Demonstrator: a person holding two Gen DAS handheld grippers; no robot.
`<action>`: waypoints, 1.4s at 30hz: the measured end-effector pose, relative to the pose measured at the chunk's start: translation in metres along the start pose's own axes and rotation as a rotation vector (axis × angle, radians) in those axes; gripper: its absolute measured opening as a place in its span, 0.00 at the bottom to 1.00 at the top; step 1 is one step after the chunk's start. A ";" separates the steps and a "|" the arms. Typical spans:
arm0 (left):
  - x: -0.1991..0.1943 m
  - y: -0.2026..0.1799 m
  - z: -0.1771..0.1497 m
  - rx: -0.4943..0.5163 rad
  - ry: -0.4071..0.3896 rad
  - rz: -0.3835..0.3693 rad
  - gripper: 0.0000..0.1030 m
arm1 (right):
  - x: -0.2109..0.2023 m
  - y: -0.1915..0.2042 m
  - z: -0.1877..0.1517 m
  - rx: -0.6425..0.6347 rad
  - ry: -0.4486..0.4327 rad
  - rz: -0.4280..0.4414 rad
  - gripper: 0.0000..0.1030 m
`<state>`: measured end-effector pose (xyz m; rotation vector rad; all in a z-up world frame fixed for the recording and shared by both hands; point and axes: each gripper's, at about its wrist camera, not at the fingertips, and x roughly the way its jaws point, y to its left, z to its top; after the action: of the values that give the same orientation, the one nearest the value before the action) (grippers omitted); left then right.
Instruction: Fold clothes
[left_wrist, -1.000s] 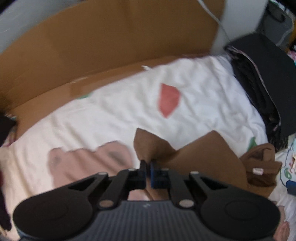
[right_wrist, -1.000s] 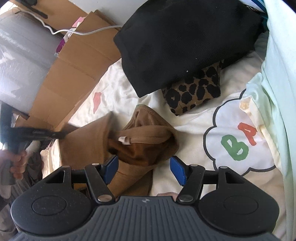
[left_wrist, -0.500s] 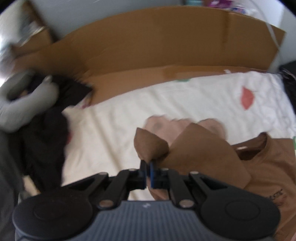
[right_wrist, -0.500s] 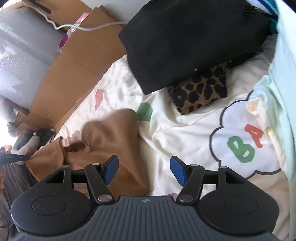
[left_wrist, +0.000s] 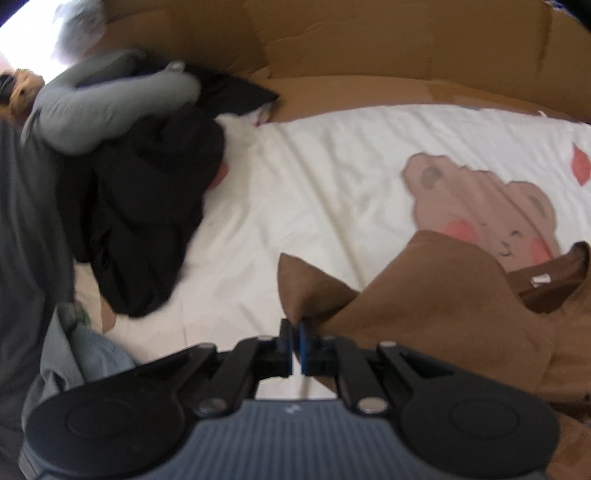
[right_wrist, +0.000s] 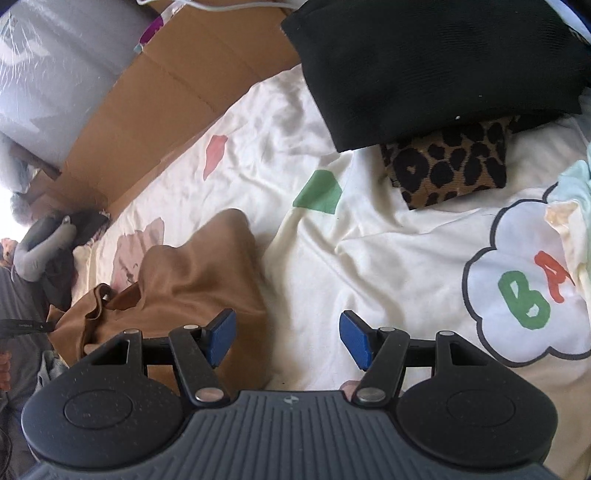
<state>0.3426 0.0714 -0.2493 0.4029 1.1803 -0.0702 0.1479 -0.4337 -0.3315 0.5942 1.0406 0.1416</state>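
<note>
A brown shirt (left_wrist: 436, 317) lies on the white printed bedsheet (left_wrist: 325, 192). My left gripper (left_wrist: 295, 328) is shut on a corner of it, and a brown flap sticks up past the pads. The shirt's neck opening with a white tag (left_wrist: 539, 280) shows at the right. In the right wrist view the same brown shirt (right_wrist: 192, 280) lies stretched toward the left. Above the sheet beside it my right gripper (right_wrist: 287, 334) stands open, with nothing between its blue pads (right_wrist: 221, 334).
A black garment pile (left_wrist: 147, 206) and a grey stuffed shape (left_wrist: 107, 103) lie at the left of the bed. Brown cardboard (left_wrist: 369, 40) lines the far side. A black folded garment (right_wrist: 436, 62) and leopard-print cloth (right_wrist: 447, 162) lie at the back right.
My left gripper has dragged the brown shirt leftward across the bed, spreading it out. The crumpled heap in front of my right gripper is gone from there; the shirt lies further left.
</note>
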 end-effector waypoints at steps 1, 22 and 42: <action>0.006 0.004 -0.007 -0.006 0.006 0.004 0.03 | 0.002 0.002 0.001 -0.011 0.004 -0.002 0.66; 0.036 0.091 -0.120 -0.355 0.106 0.049 0.00 | 0.086 0.080 0.052 -0.282 0.029 -0.015 0.61; 0.036 0.010 -0.049 -0.211 -0.109 -0.262 0.79 | 0.136 0.108 0.052 -0.481 0.109 -0.084 0.19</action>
<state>0.3156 0.1031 -0.2948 0.0566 1.1141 -0.1908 0.2789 -0.3121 -0.3600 0.1073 1.0868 0.3424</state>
